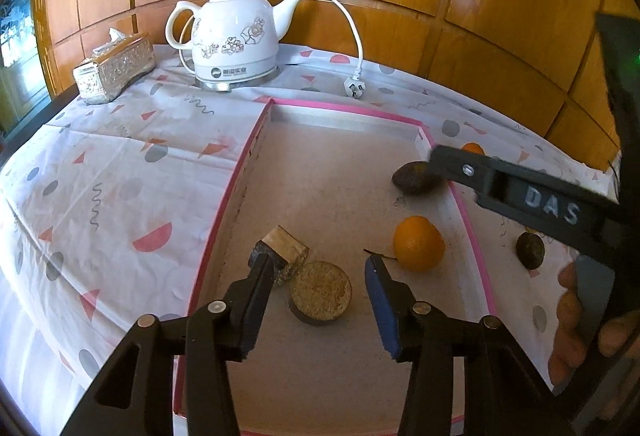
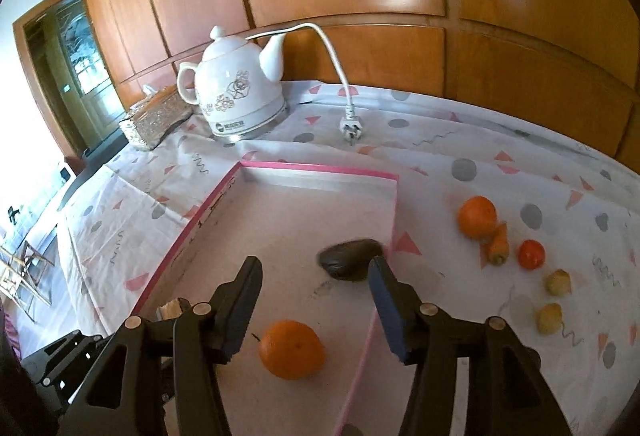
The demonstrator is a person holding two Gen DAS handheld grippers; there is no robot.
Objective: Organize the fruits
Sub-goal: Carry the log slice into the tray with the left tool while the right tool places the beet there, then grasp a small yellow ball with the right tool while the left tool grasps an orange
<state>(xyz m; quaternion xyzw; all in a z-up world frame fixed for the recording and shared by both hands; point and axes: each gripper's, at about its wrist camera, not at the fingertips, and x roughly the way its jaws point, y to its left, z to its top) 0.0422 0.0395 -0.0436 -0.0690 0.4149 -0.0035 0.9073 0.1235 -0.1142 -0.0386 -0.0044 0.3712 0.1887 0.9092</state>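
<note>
- While both tongs hang over the pink-rimmed tray [image 1: 224, 196], the left tongs [image 1: 316, 300] stand apart, clamped on nothing; a round brown puck [image 1: 320, 292] lies between their fingers, a tilted brown block [image 1: 286, 250] just beside the left one.
- Right tongs [image 2: 316, 300] are likewise apart and empty, above an orange [image 2: 291, 349] lying in the tray.
- A dark avocado [image 2: 350, 259] rests in the tray against its right wall.
- On the patterned table [image 2: 460, 140] right of the tray lie another orange [image 2: 477, 216], a small carrot [image 2: 498, 246], a red fruit [image 2: 531, 254] and two small yellowish fruits [image 2: 549, 318].
- A white kettle [image 1: 234, 36] and a tissue box [image 1: 114, 68] stand behind the tray.
</note>
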